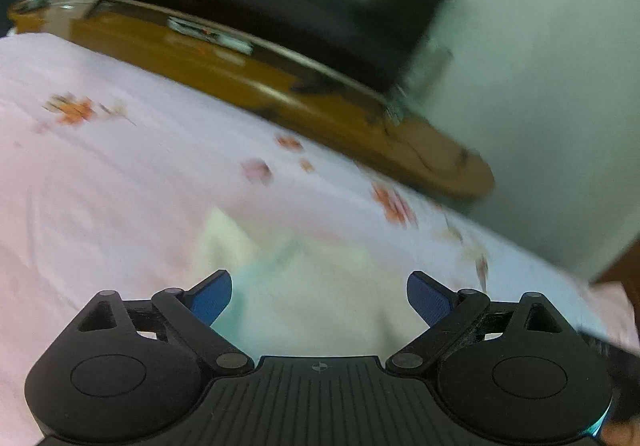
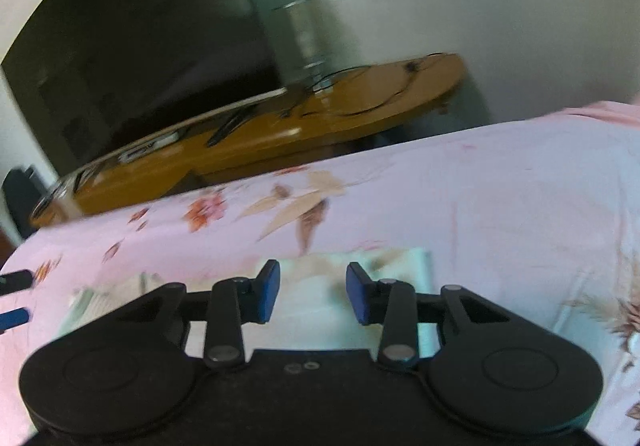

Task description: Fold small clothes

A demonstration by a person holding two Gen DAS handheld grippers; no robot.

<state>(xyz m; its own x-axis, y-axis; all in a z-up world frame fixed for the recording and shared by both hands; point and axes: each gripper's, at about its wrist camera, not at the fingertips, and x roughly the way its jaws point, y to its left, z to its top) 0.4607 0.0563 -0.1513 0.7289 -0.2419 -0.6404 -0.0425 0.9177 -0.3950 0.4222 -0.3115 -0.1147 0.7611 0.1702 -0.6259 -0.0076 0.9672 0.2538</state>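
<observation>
The small pale garment (image 2: 320,310) lies flat on the pink flowered bed sheet (image 2: 500,206), just under both of our claws. Our left claw (image 1: 319,296) stands wide open and our right claw (image 2: 312,292) partly open, neither gripping anything. Both views are blurred, so we judge a hasty pinch could catch the sheet with the cloth, or miss its edge.
</observation>
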